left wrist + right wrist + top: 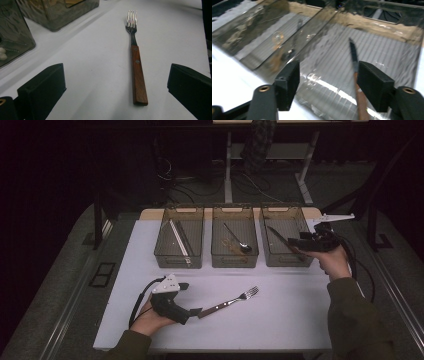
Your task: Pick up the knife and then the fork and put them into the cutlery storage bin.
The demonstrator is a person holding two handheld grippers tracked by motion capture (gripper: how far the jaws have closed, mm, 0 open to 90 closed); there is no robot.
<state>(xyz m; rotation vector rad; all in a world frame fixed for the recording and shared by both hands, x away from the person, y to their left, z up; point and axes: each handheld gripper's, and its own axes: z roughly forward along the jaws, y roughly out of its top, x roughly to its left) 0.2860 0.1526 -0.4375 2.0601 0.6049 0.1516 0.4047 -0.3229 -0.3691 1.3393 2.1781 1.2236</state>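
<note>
Right tool (pixel 291 243): held at the near right corner of the right bin (pixel 286 241), jaws parted, gripping nothing. Knife (pixel 355 75) runs up between the two jaws in the right gripper view, hard against the right-hand pad; whether it touches that pad cannot be told.
Knife position: inside the right bin, blade tip toward the far wall, brown wooden handle toward the near wall. In the high view it lies slantwise across the bin floor, handle end at the tool.
Left tool (pixel 196 312): low over the table (pixel 280 320), near the front left, jaws wide apart, nothing clamped.
Fork (pixel 231 301): flat on the table, wooden handle end just beside the left tool, tines pointing away toward the bins. In the left gripper view the fork (pixel 136 67) lies between the two jaws, nearer the right-hand one, apart from both.
Bins: three smoky translucent bins in a row along the far edge of the table.
Left bin (pixel 179 243): long pale sticks, lying lengthwise.
Middle bin (pixel 234 242): a spoon (pixel 239 241), bowl toward the near wall.
Hands: left hand (pixel 150 320) grips the left tool from the near edge; right hand (pixel 334 261) holds the right tool from the right side of the table.
</note>
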